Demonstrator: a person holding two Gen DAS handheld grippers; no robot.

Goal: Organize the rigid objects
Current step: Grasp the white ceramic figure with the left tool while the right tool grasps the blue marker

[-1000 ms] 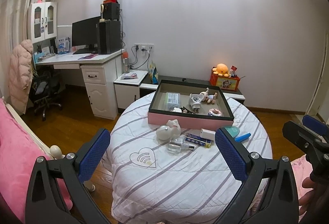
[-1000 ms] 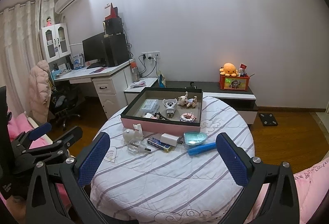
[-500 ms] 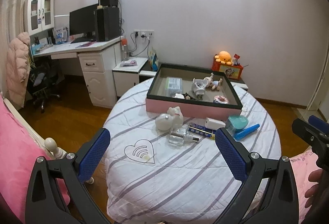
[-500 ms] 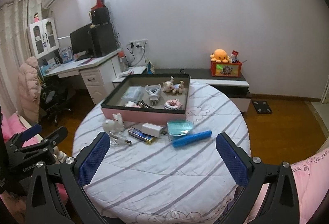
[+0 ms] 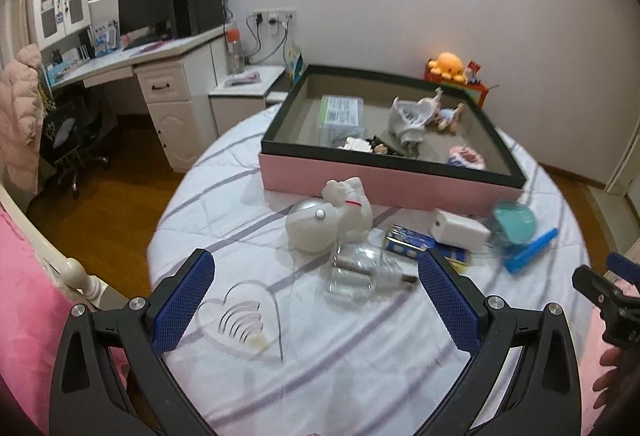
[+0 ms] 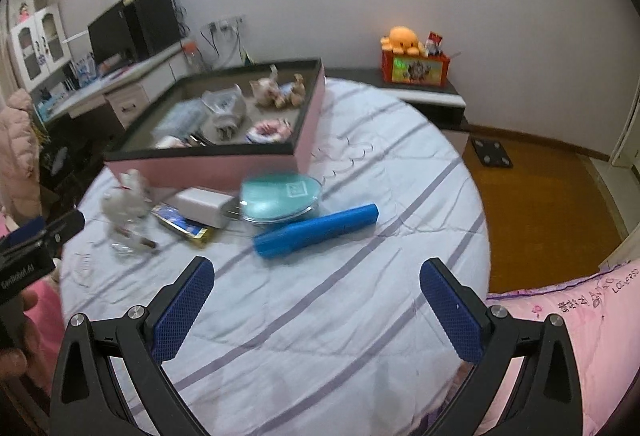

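Beyond both claws, at the far side of the round striped table (image 5: 360, 356), sits one pink tray (image 5: 384, 184) with a dark rim. Inside it lie a clear plastic box (image 5: 342, 112), a grey plug adapter (image 5: 408, 118), a small doll figure (image 5: 446, 116), a pink-and-white round item (image 5: 466, 158) and some small dark pieces too blurred to identify.

Left gripper (image 5: 316, 296) hovers above the near edge of the table, jaws spread wide and holding nothing. Directly ahead of it lie one clear heart-shaped plaque (image 5: 240, 320), one clear glass bottle (image 5: 360, 272) and one white cat figure (image 5: 332, 220). Ahead and to its right lie one blue-and-gold packet (image 5: 416, 242) and one white charger (image 5: 456, 228).

Right gripper (image 6: 316, 296) likewise hovers above the table, released and empty. Directly ahead of it lies one blue cylinder (image 6: 316, 230), and just beyond that one teal oval case (image 6: 280, 192), which lies just in front of the tray's pink wall. Its tips also appear at the right edge of the left wrist view.

All loose items lie outside the tray, between it and the claws.
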